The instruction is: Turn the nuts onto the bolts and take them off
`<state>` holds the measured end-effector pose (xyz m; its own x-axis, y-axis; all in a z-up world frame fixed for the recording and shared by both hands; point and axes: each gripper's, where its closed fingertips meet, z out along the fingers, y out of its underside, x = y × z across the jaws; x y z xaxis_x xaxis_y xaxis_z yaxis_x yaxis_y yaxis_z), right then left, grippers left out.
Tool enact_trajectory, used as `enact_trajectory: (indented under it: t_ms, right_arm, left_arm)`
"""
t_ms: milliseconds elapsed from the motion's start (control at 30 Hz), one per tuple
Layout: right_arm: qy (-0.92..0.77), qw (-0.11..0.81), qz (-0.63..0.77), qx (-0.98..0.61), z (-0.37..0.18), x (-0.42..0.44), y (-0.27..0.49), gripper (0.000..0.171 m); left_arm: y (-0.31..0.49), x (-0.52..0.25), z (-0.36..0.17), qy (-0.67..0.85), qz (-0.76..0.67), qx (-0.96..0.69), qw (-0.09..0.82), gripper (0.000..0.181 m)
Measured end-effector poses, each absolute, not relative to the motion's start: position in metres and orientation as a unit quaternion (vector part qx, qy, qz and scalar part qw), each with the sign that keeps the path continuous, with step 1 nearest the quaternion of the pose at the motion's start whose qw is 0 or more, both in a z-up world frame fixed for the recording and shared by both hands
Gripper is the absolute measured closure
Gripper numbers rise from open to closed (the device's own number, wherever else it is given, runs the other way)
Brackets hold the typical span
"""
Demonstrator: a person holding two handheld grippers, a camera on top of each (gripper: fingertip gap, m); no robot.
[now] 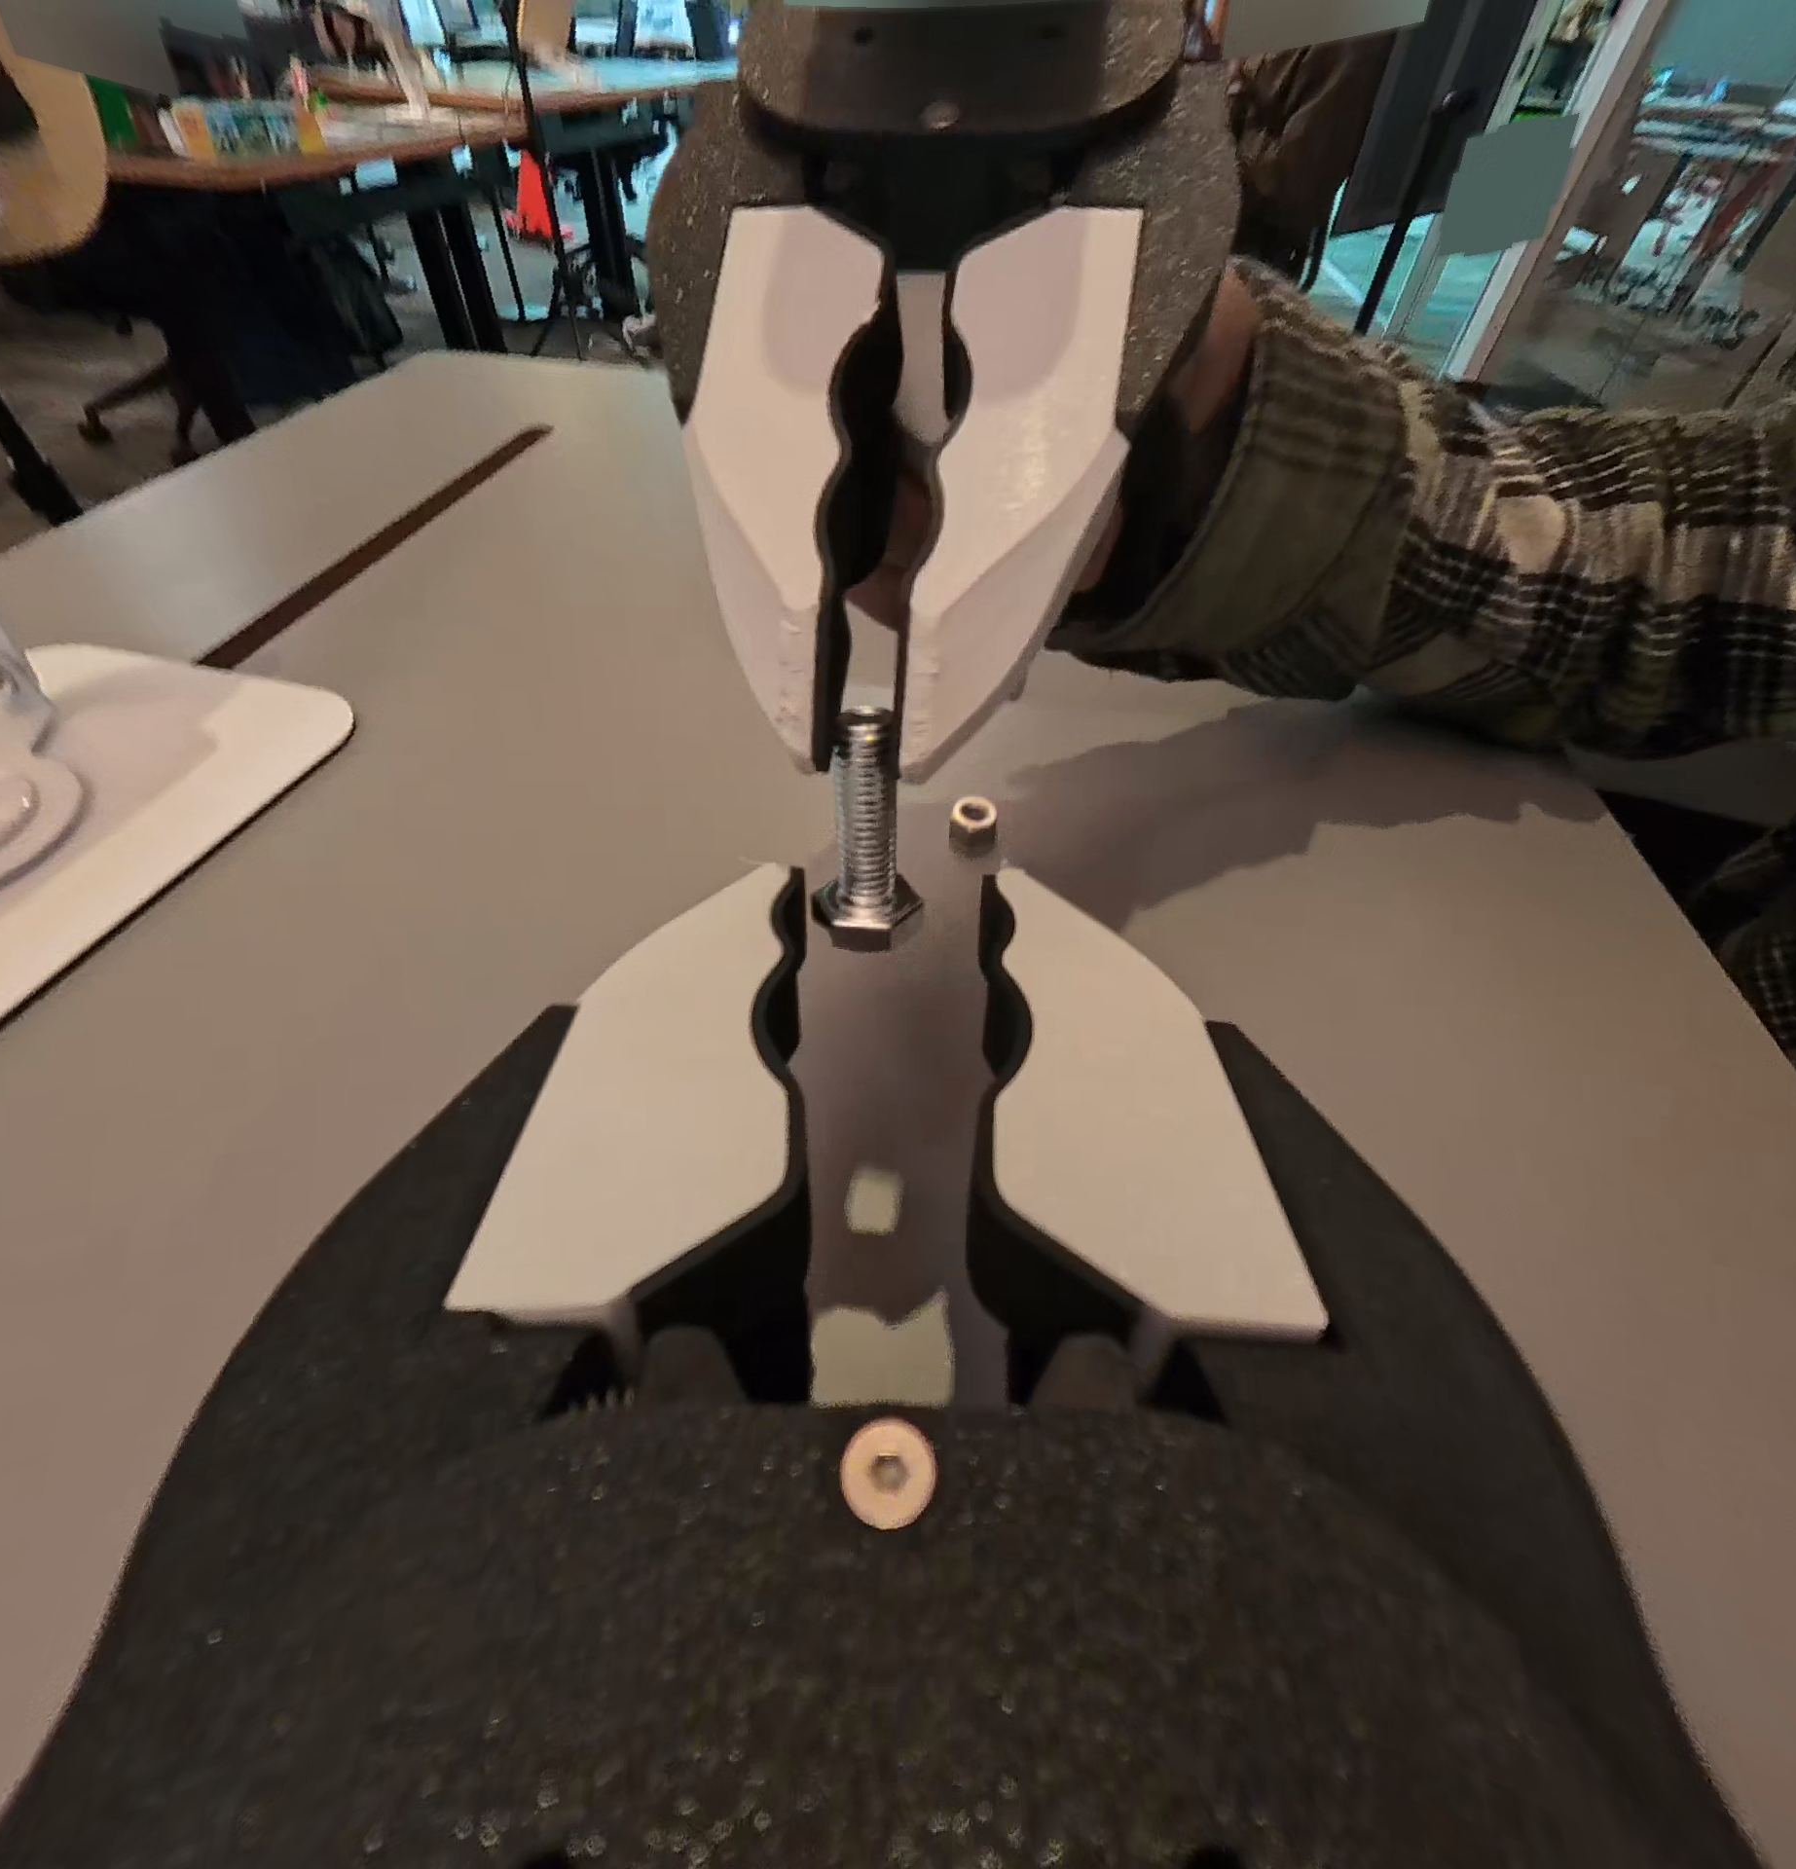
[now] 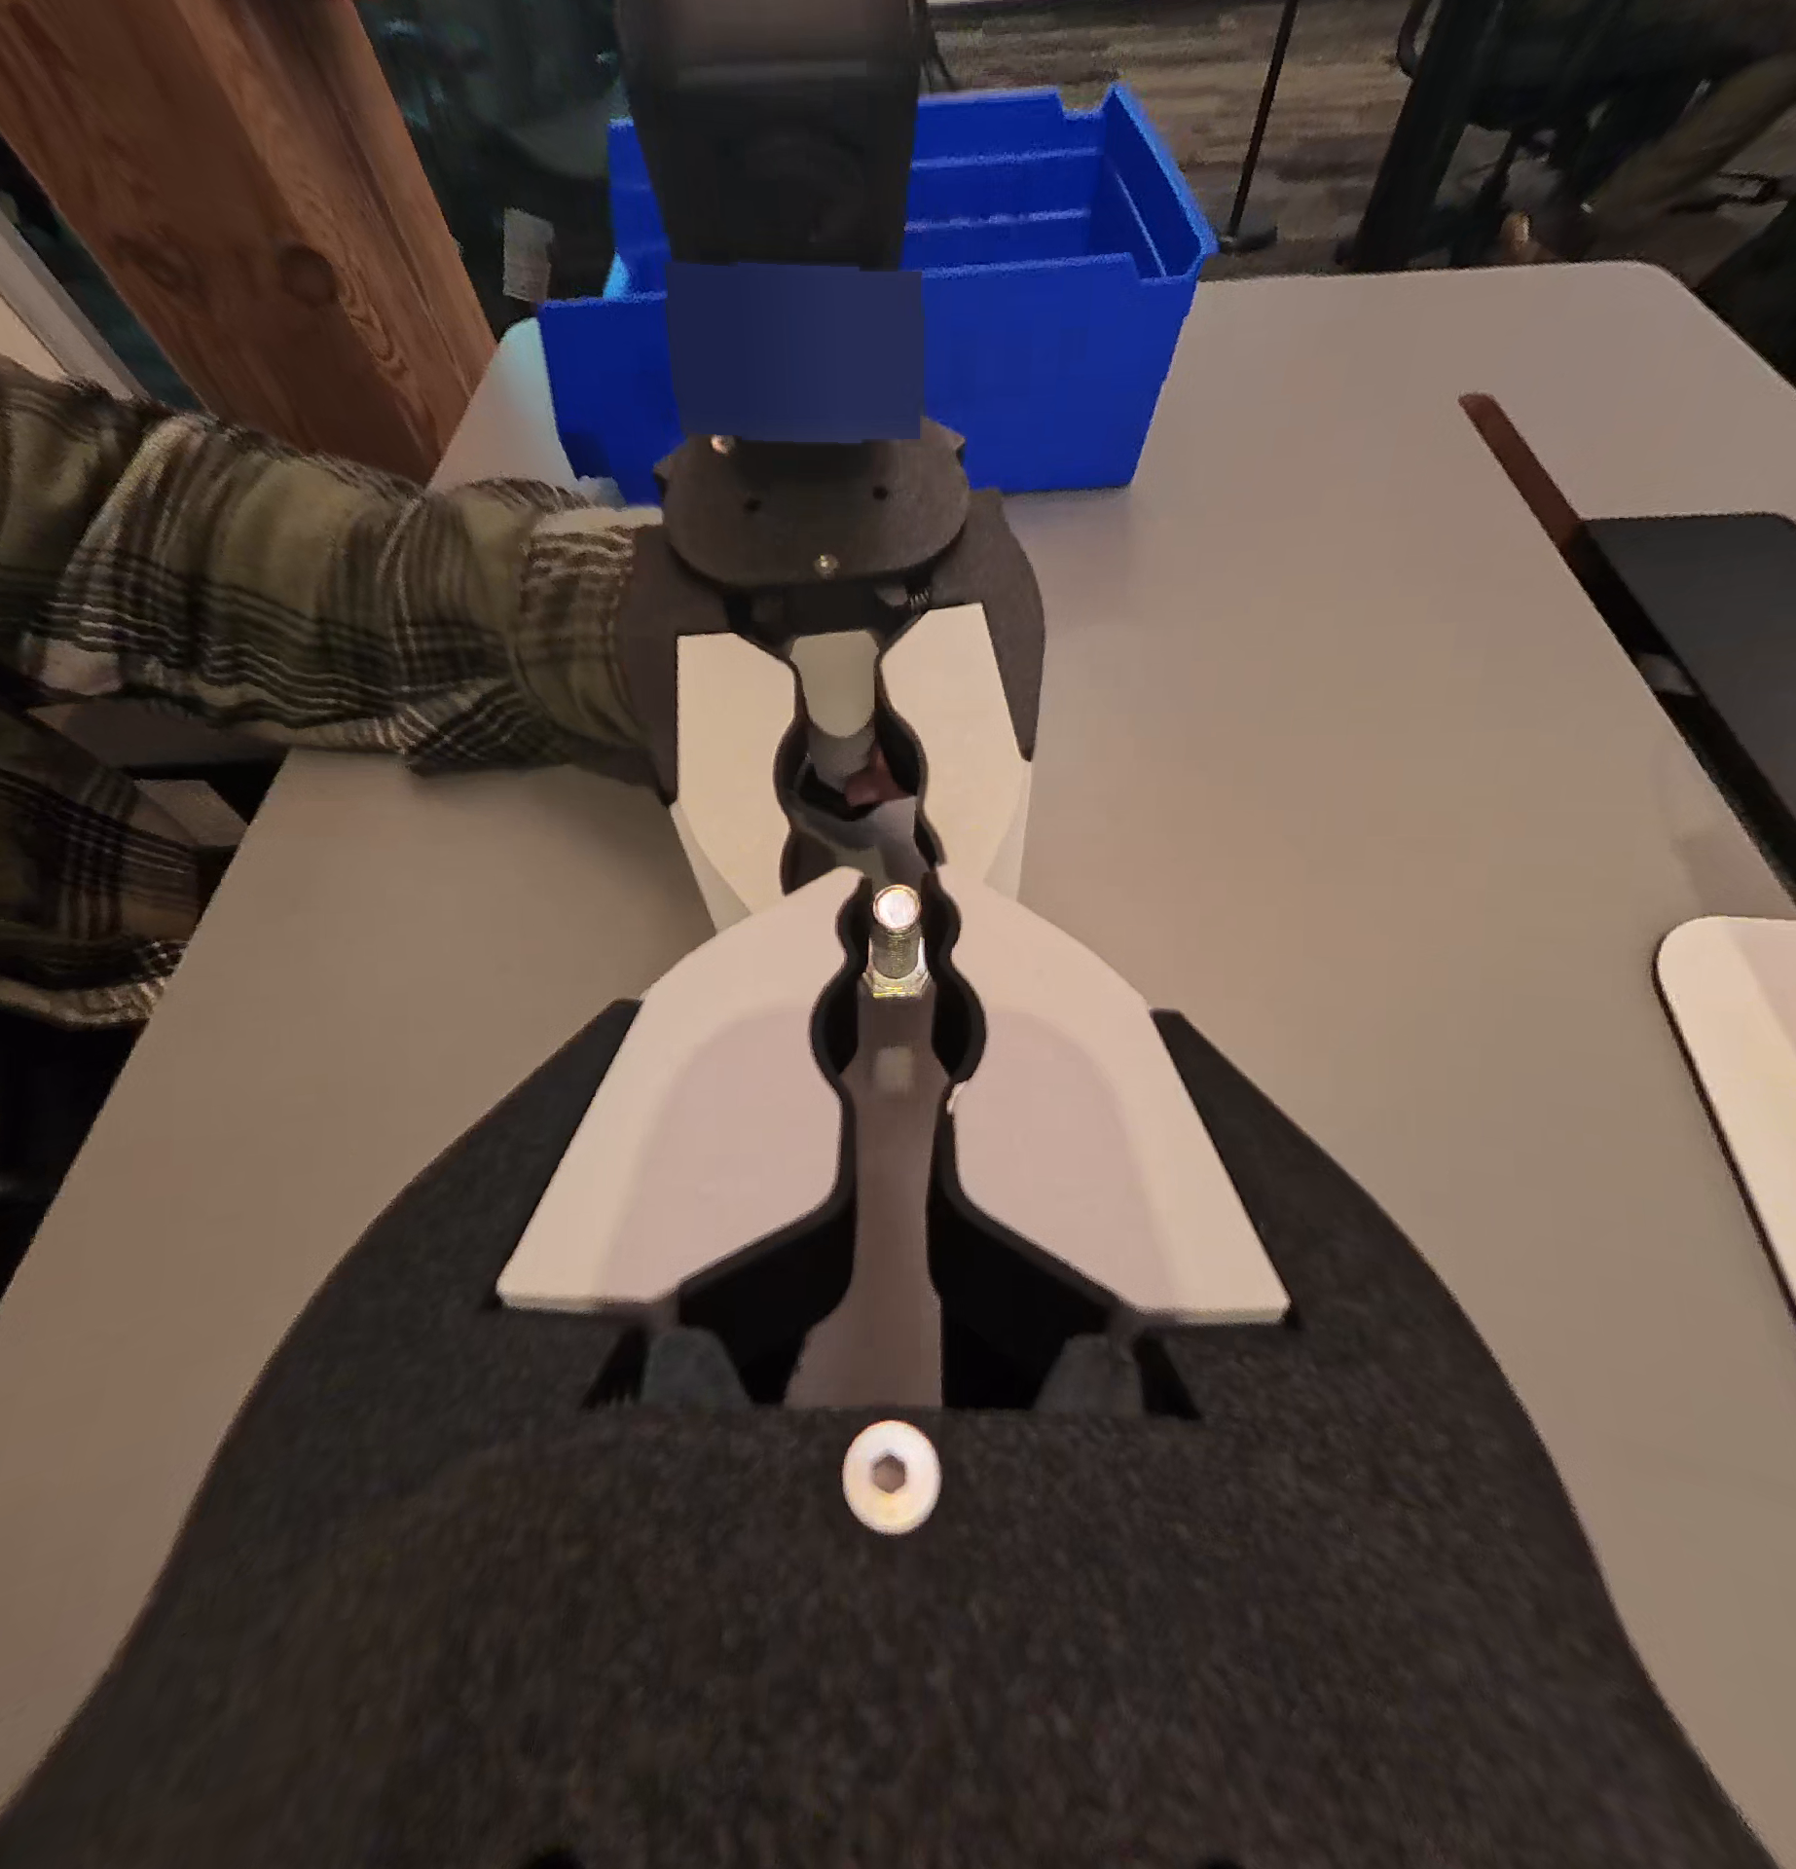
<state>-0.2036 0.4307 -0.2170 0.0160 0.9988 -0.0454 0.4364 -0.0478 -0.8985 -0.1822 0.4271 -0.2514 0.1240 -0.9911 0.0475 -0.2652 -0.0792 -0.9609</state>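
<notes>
The right tongs (image 1: 866, 753) are pinching the upright bolt (image 1: 859, 850) by its threaded tip. The left tongs (image 1: 891, 895) are hanging open around its head, the nut (image 1: 968, 812) lying just beyond; I'd steady the head before fetching it.

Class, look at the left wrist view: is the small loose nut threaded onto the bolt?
No. The nut lies by itself on the grey table, beside and apart from the upright bolt, whose thread is bare.

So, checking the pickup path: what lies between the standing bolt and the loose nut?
Only bare table separates the bolt from the nut; the left wrist view shows it.
</notes>
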Motion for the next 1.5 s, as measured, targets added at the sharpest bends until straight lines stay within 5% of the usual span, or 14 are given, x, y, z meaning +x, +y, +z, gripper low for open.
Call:
enact_trajectory:
  t_ms: [1500]
  right_arm:
    - [-0.601,0.382,0.413,-0.568,-0.183,-0.196,0.412,0.163]
  left_arm:
    - [0.413,-0.176,-0.215,0.489,-0.46,-0.545,0.503,0.159]
